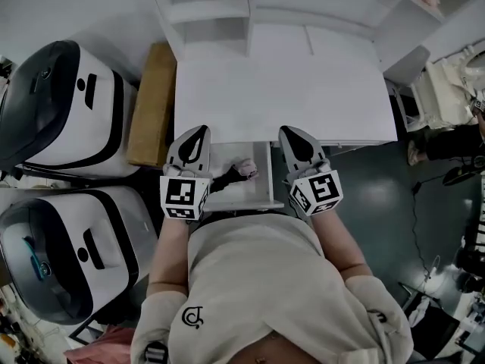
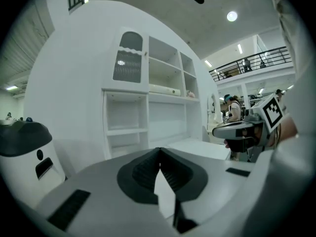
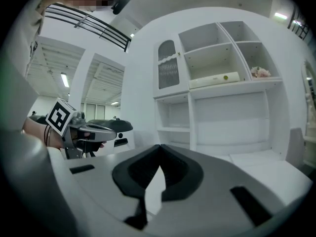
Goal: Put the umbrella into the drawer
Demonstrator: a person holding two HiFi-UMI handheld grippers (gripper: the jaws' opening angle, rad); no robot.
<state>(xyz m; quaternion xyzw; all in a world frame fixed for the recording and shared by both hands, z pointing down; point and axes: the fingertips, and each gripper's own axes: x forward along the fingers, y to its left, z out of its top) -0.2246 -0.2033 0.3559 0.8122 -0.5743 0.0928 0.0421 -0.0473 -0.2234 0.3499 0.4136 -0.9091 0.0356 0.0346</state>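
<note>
The umbrella (image 1: 236, 172), folded into a short dark bundle with a pale pink end, lies in the open white drawer (image 1: 250, 196) at the centre of the frame, just below the front edge of the smooth white surface (image 1: 280, 89). The left claw (image 2: 159, 151) and right claw (image 3: 159, 147) show on either side of it, not touching it. Each has ribbed black pads in a rounded grey shell, pressed together at the tips with nothing between them.

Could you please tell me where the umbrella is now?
In the head view, the umbrella lies in the open drawer, between the left gripper and right gripper.
</note>
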